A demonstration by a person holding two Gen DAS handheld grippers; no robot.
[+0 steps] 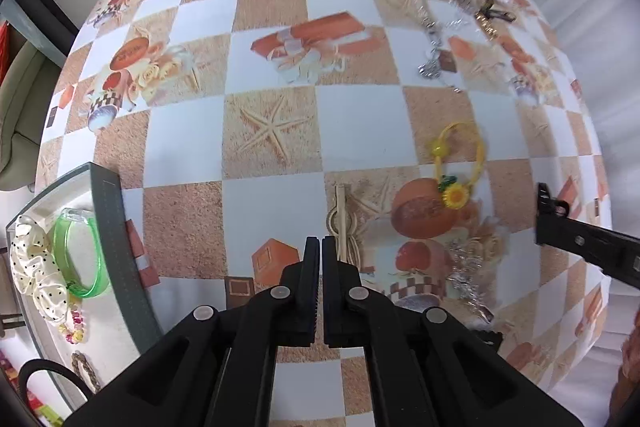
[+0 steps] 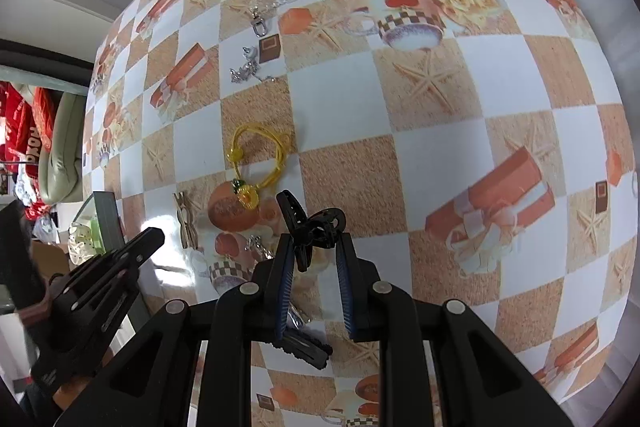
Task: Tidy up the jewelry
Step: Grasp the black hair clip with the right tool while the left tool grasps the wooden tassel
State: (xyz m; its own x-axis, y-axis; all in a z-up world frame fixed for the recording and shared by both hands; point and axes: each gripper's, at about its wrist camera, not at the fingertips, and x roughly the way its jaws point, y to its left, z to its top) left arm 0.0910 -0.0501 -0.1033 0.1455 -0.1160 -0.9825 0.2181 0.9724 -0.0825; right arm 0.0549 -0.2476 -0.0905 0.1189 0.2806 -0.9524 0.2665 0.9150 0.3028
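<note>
Right gripper (image 2: 316, 231) clamps a black hair claw (image 2: 311, 227) between its fingertips, above the table (image 2: 440, 75). Left gripper (image 1: 321, 247) is closed, empty, over the table. Yellow sunflower tie (image 1: 460, 163) lies just ahead. Tray (image 1: 116, 227) at left holds a green bangle (image 1: 80, 255) and scrunchie (image 1: 36, 267).

Left tongs (image 1: 321, 247) closed, right tongs (image 2: 314, 243) clamped.
</note>
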